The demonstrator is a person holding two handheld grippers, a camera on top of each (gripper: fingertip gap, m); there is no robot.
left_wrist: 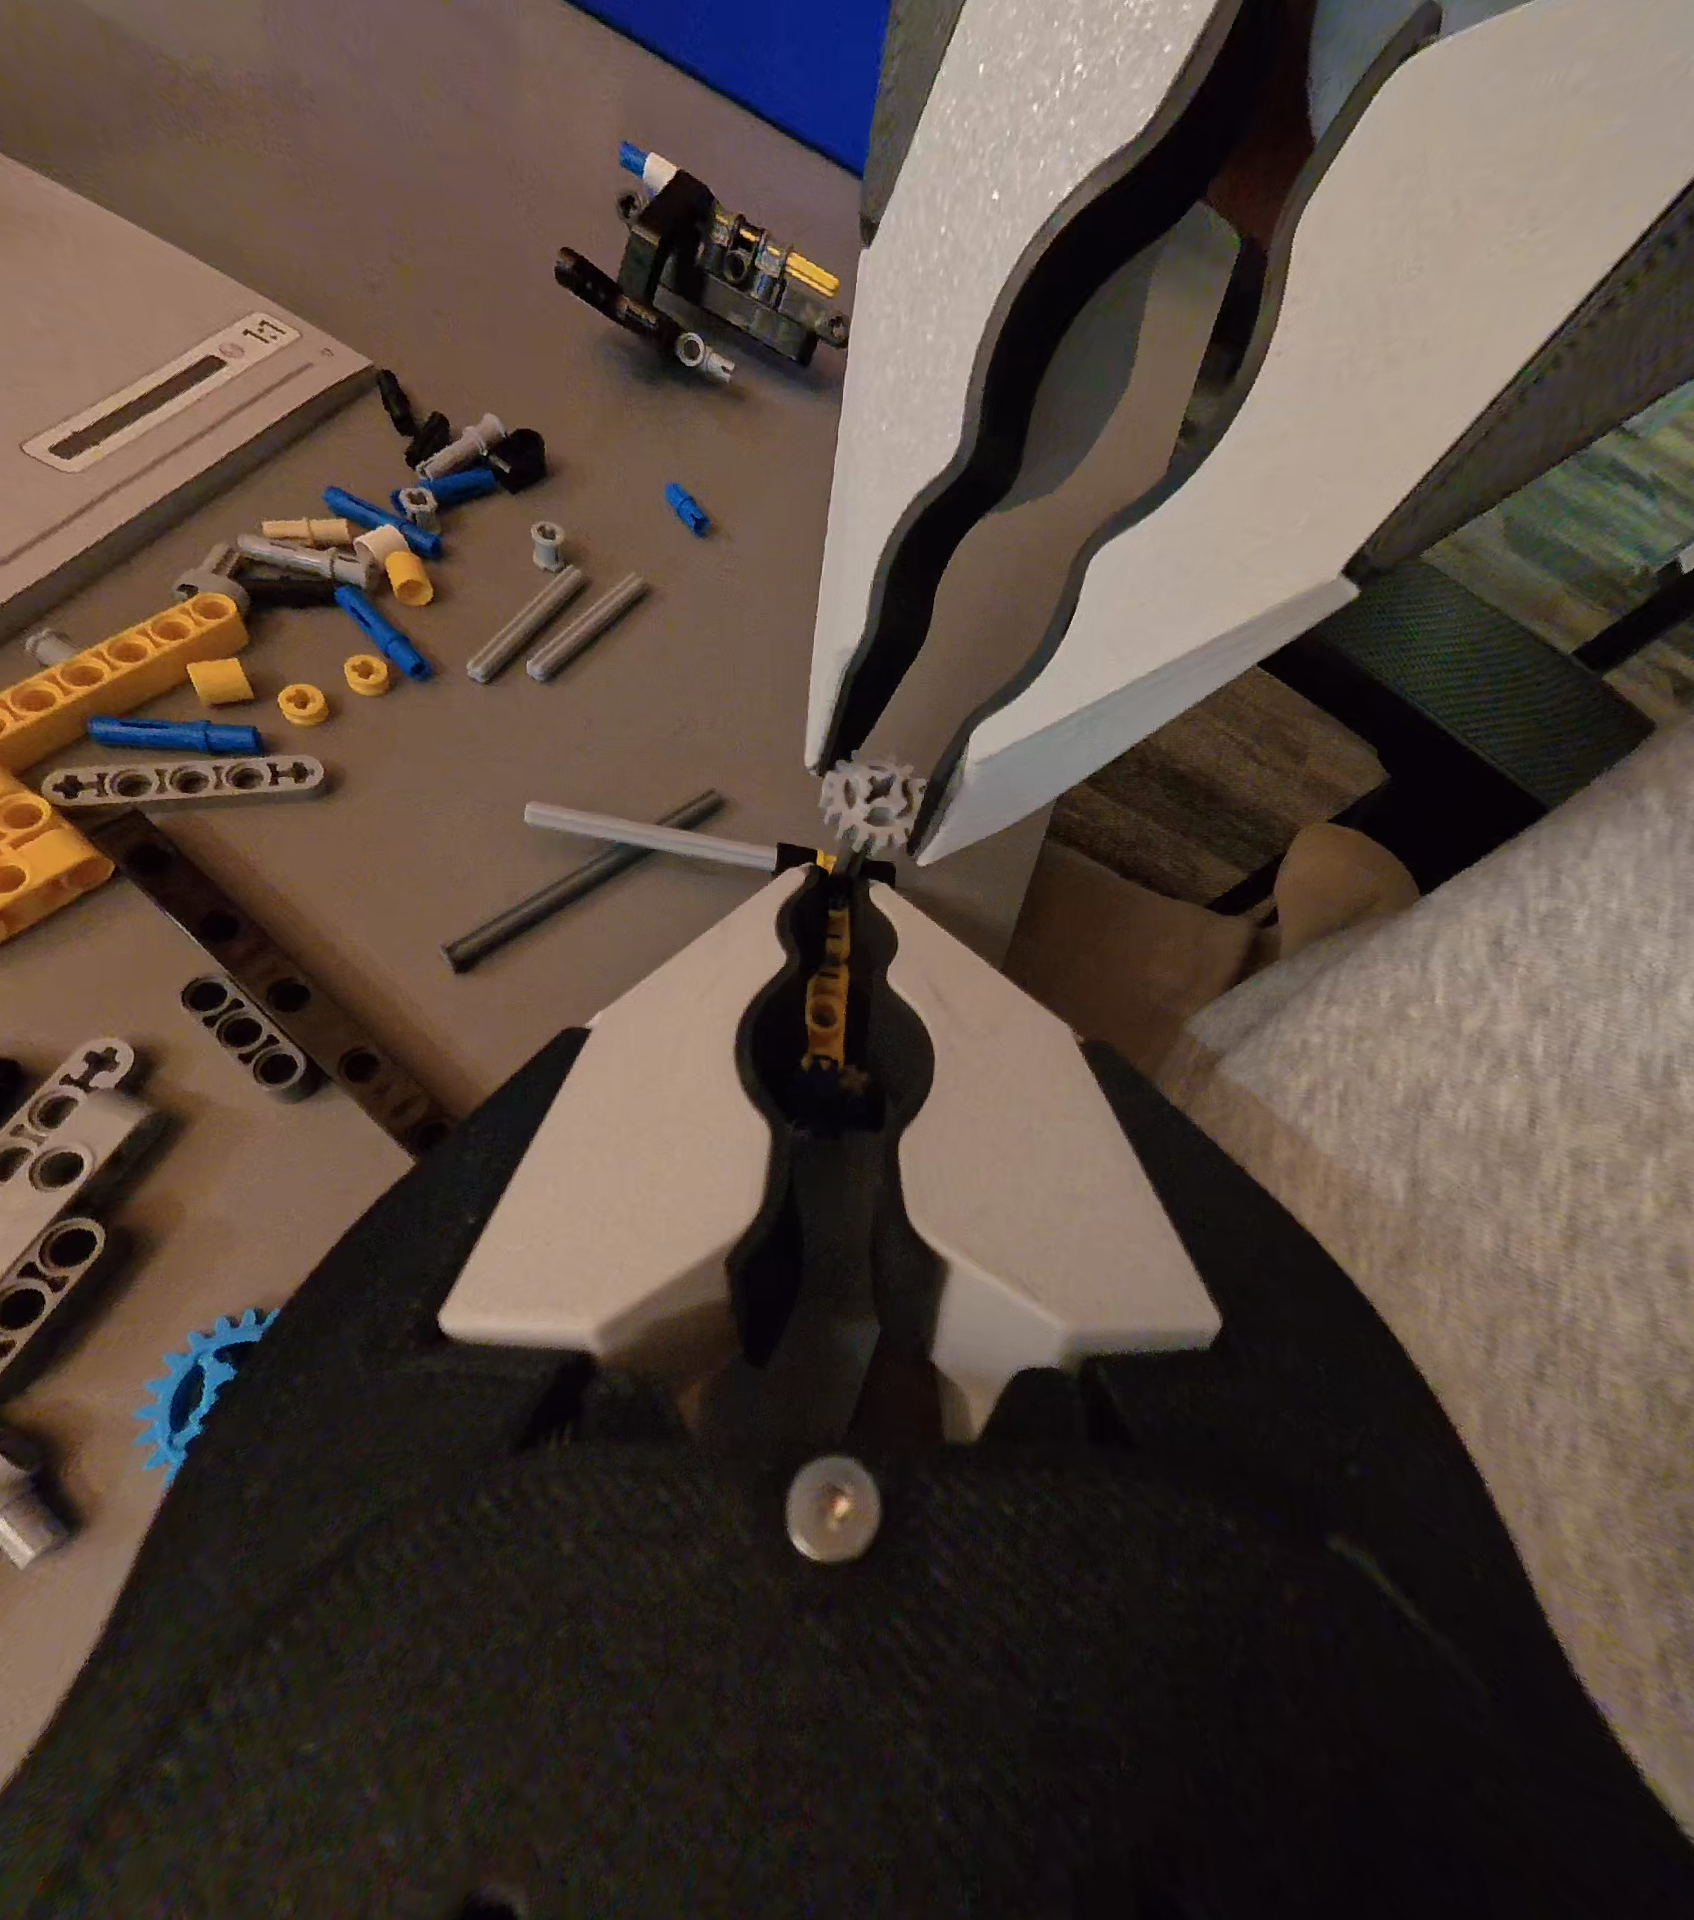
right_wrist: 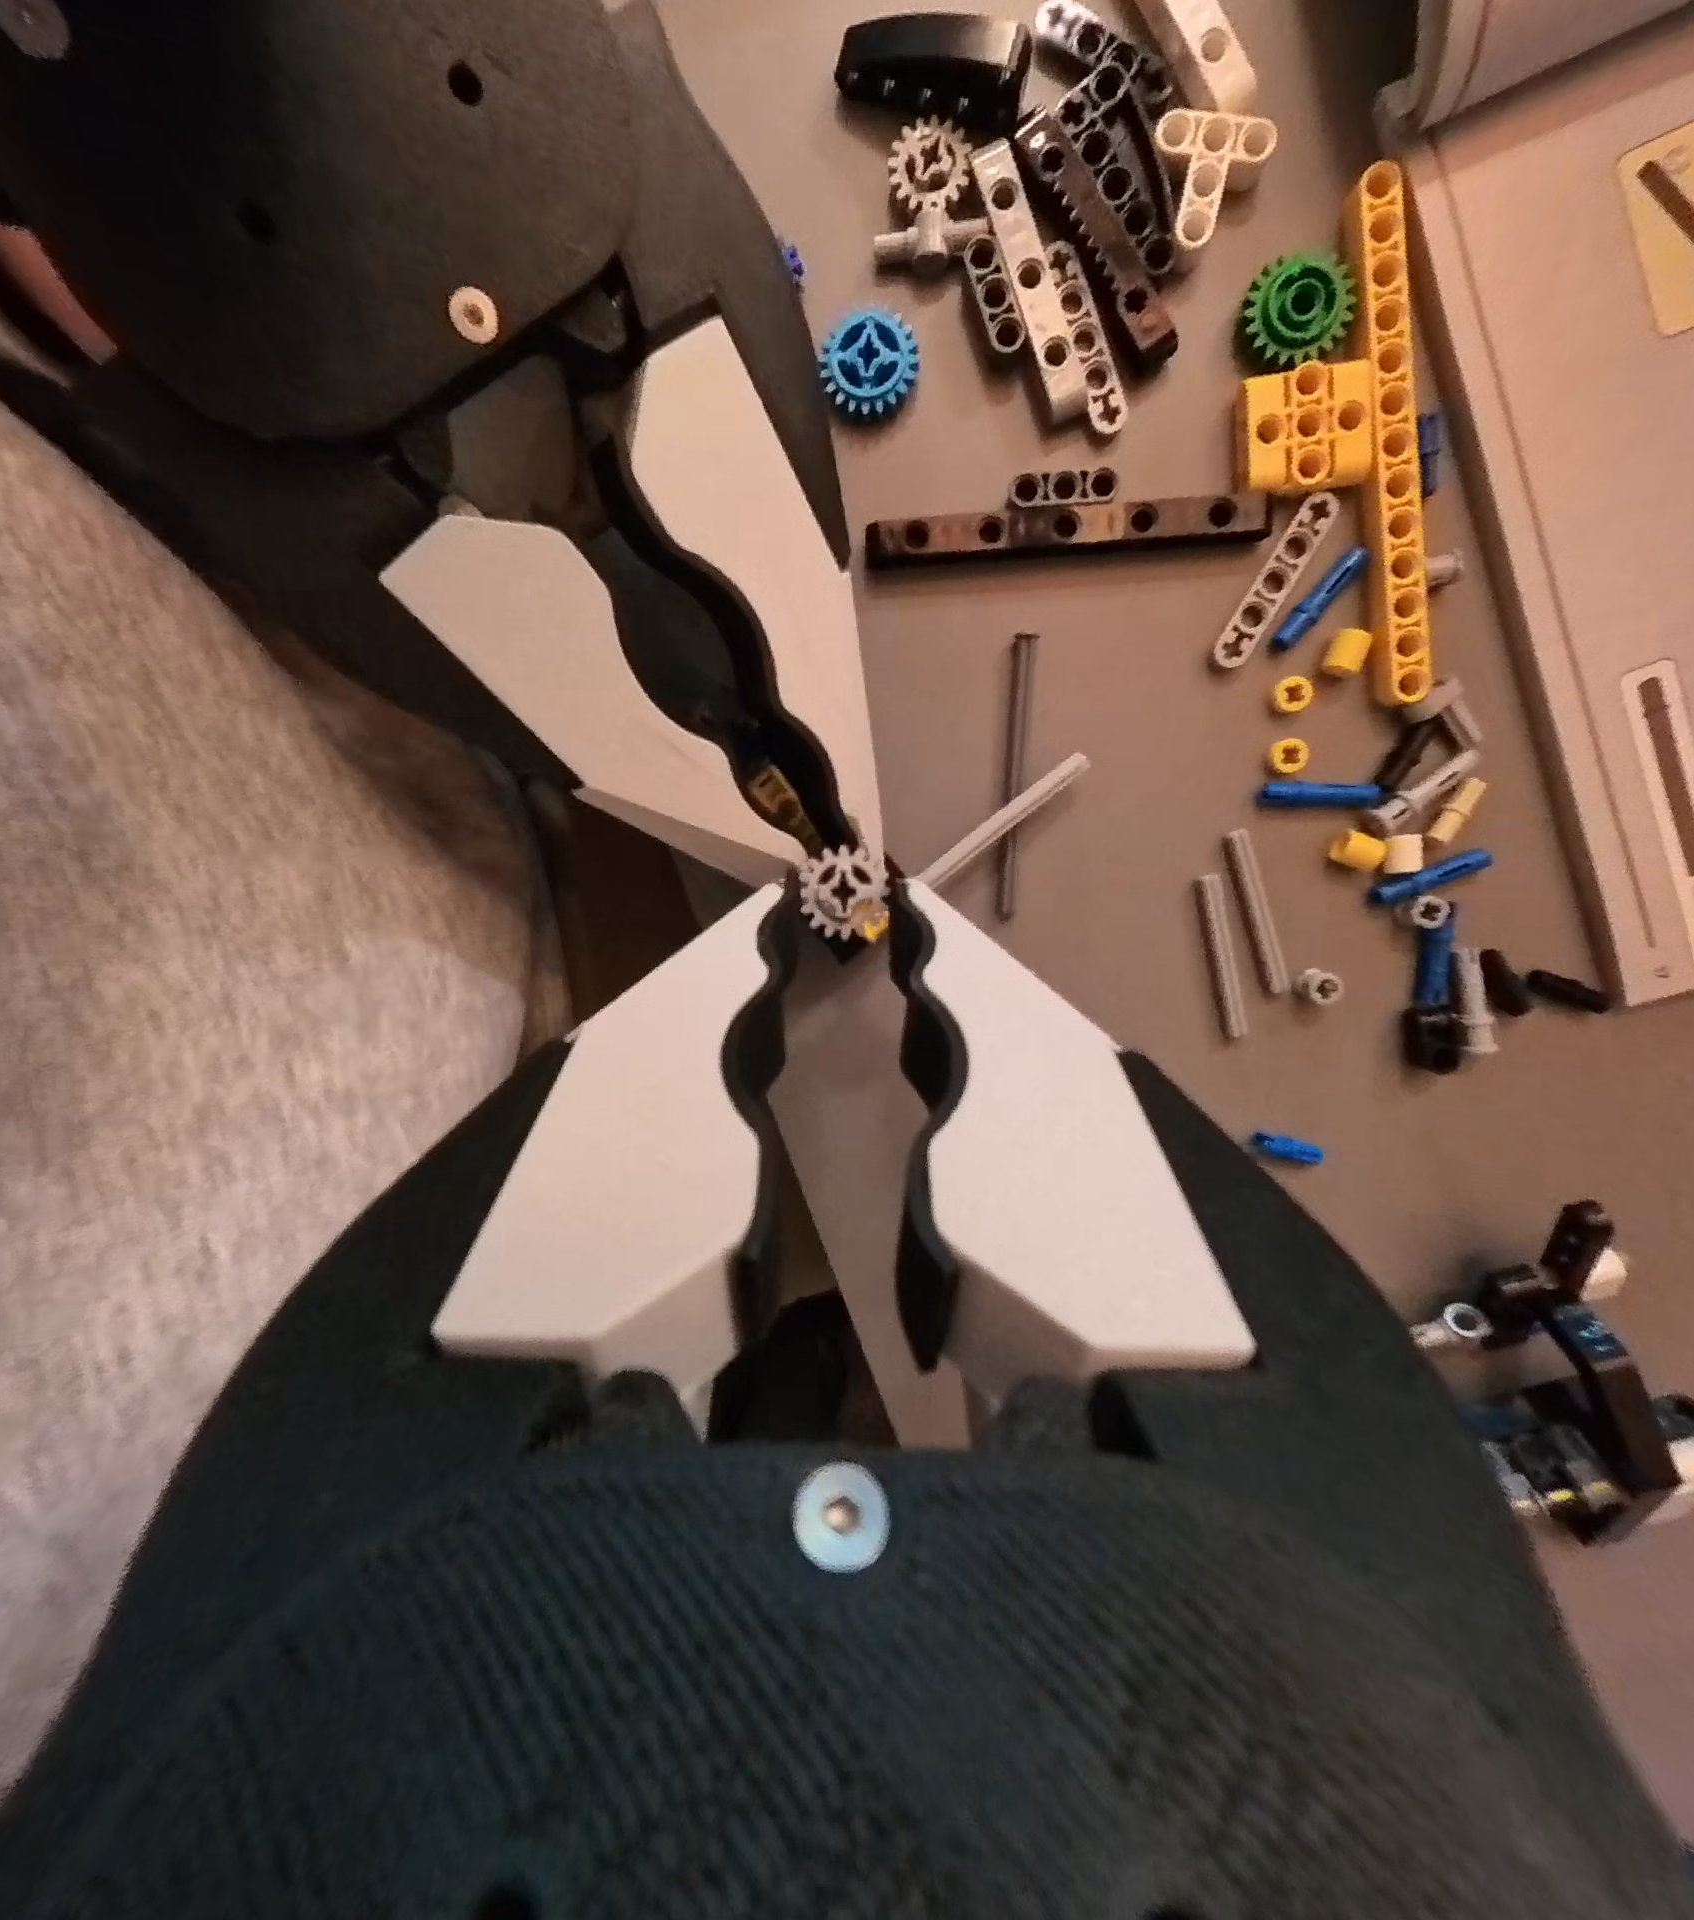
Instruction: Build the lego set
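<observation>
My left gripper [left_wrist: 835,873] is shut on a small yellow-and-black assembly [left_wrist: 830,987]. A light grey axle [left_wrist: 651,836] sticks out of the assembly to the left. My right gripper [left_wrist: 874,816] comes in from above, shut on a small grey gear [left_wrist: 869,800], and holds it against the tip of the assembly. In the right wrist view the gear [right_wrist: 843,888] sits between my right gripper's [right_wrist: 845,906] tips. There the left gripper [right_wrist: 827,844] reaches in from the upper left with the yellow piece [right_wrist: 775,795] and the axle [right_wrist: 1009,821]. Both are held above the table edge.
Loose parts lie on the grey table [left_wrist: 770,582]: a long yellow beam [right_wrist: 1388,436], a blue gear [right_wrist: 867,364], a green gear [right_wrist: 1298,307], grey beams and blue pins. A black sub-assembly [left_wrist: 718,270] and the instruction booklet [left_wrist: 43,364] lie farther off. A person's grey clothing [left_wrist: 1549,1143] is close.
</observation>
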